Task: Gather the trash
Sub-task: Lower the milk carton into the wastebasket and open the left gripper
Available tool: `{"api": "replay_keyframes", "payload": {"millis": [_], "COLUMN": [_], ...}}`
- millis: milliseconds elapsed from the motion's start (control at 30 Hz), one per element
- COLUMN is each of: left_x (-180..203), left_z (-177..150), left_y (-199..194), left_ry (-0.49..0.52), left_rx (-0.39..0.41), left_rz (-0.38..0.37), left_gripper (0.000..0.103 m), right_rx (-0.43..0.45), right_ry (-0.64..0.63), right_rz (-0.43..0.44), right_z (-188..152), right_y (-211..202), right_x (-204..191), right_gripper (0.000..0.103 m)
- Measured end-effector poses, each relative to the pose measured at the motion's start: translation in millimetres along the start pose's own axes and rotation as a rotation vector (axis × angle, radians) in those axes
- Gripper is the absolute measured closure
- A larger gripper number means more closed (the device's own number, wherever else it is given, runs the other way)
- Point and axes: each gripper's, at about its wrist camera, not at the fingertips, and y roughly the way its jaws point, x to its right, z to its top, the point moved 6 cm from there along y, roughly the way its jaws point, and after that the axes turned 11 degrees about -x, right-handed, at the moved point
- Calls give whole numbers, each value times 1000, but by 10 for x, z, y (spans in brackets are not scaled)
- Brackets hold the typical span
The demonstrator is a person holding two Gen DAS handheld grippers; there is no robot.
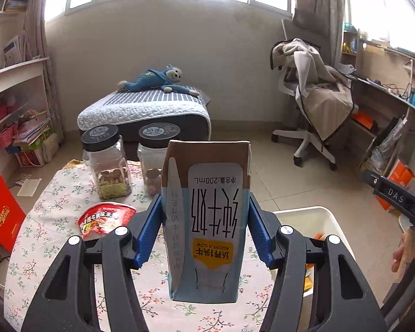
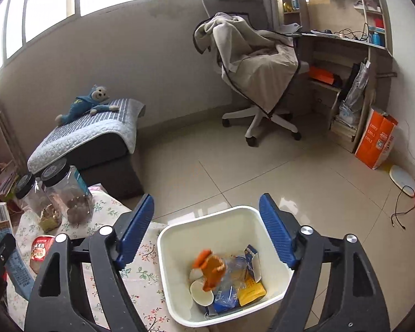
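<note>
The left gripper [image 1: 204, 215] squeezes the milk carton [image 1: 207, 221] beside the white bin [image 2: 221, 262]; the right gripper [image 2: 206, 229], spread wide, hangs above the bin.

Both grippers, left gripper [image 1: 204, 221] and right gripper [image 2: 206, 229], have black arms, silver screws and ribbed blue pads [image 2: 275, 229].

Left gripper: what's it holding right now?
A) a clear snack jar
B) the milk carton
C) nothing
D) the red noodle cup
B: in the left wrist view the left gripper is shut on the milk carton, with a blue pad pressed against each side; the print on the carton reads upside down.
</note>
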Motion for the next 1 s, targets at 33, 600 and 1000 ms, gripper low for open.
{"api": "replay_keyframes", "payload": {"millis": [33,600,1000], "left_x": [79,1307,1799], "left_z": [-4,140,230], "left_y": [18,336,611], "left_ry": [15,66,58], "left_rx": [-2,-71,-168], "left_rz": [-6,-166,-223], "left_gripper": [45,44,23], "right_rx": [13,28,37], "right_ry": [16,187,302], "right_rz": [-12,-173,-215], "right_z": [15,128,125], "right_y": [-27,-78,-120], "right_x": [77,1106,1521], "right_gripper": [17,7,7]}}
